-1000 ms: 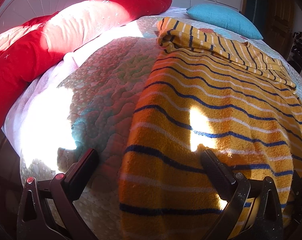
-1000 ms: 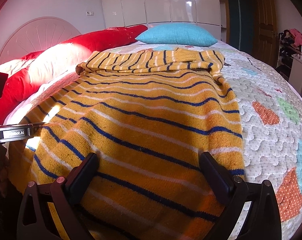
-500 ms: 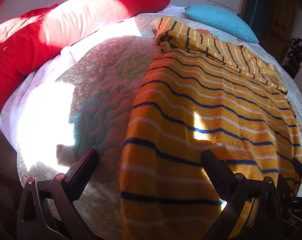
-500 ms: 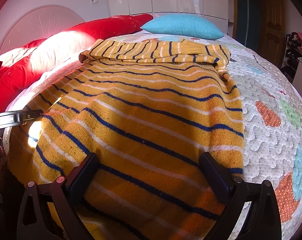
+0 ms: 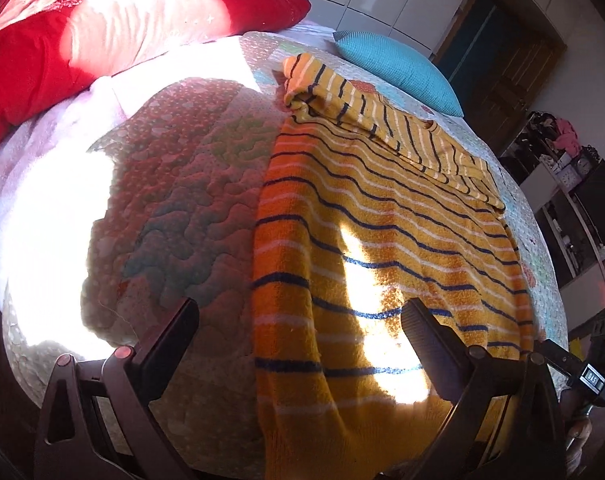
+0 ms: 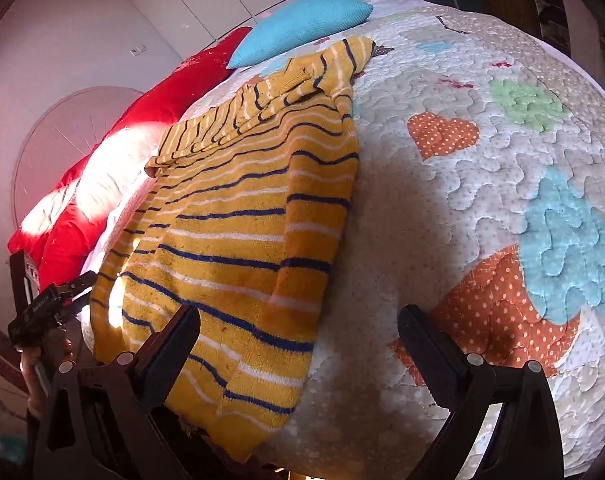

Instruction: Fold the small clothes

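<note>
We see the yellow striped sweater (image 5: 382, 248) spread flat on the quilted bed (image 6: 482, 200), its hem draped over the near edge and its sleeves folded across the far end toward the blue pillow (image 5: 398, 70). Left tongs (image 5: 298, 320) spread apart, straddling the sweater's left side edge, gripping nothing. Right tongs (image 6: 298, 328) likewise apart, over its right side edge. Red pillows (image 5: 102, 32) line the bed's left side.

Quilted bed (image 6: 482, 200), striped sweater (image 5: 382, 248), 2 pillows (image 5: 398, 68)
</note>
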`<state>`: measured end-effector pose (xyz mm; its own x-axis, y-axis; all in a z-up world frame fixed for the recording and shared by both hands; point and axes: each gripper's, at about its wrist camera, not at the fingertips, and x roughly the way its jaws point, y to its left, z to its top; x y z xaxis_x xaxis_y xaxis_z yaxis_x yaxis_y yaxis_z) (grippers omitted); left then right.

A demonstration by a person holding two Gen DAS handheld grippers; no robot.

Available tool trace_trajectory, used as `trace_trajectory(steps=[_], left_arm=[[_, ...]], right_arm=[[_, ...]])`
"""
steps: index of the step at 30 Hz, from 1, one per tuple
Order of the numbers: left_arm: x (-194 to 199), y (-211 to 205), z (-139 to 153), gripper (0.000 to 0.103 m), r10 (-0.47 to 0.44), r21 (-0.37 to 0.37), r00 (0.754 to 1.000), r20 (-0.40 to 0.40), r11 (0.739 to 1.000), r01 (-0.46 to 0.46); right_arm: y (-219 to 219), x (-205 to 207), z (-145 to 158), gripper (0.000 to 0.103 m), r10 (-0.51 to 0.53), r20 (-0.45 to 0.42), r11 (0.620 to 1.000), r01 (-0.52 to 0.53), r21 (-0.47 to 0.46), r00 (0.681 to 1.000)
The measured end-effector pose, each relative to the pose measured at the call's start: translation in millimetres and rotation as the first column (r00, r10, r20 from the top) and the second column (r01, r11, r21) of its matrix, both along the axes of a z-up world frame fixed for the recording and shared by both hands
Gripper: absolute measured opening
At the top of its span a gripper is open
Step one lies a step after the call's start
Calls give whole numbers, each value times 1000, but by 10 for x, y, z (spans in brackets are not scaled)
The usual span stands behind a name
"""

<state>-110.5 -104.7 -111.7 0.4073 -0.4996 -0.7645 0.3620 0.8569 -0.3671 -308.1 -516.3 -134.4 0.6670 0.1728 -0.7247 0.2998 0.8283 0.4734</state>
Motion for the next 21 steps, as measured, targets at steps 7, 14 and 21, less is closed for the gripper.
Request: trace_trajectory(steps=[7,14,21], left_arm=[[-176,-186,-73,63,-152,-142,988,-21,979,148],[-125,48,-153,49,-150,-271,984,-92,955,120],[-116,-57,-145,9,-87,-158,993,-78,985,73]], right_arm=[[269,107,-180,101,167,82,946,-183,266,983],[429,183,-242,100,195,155,910,-237,339,969],[453,68,-243,32,67,42,974,-75,214,997]])
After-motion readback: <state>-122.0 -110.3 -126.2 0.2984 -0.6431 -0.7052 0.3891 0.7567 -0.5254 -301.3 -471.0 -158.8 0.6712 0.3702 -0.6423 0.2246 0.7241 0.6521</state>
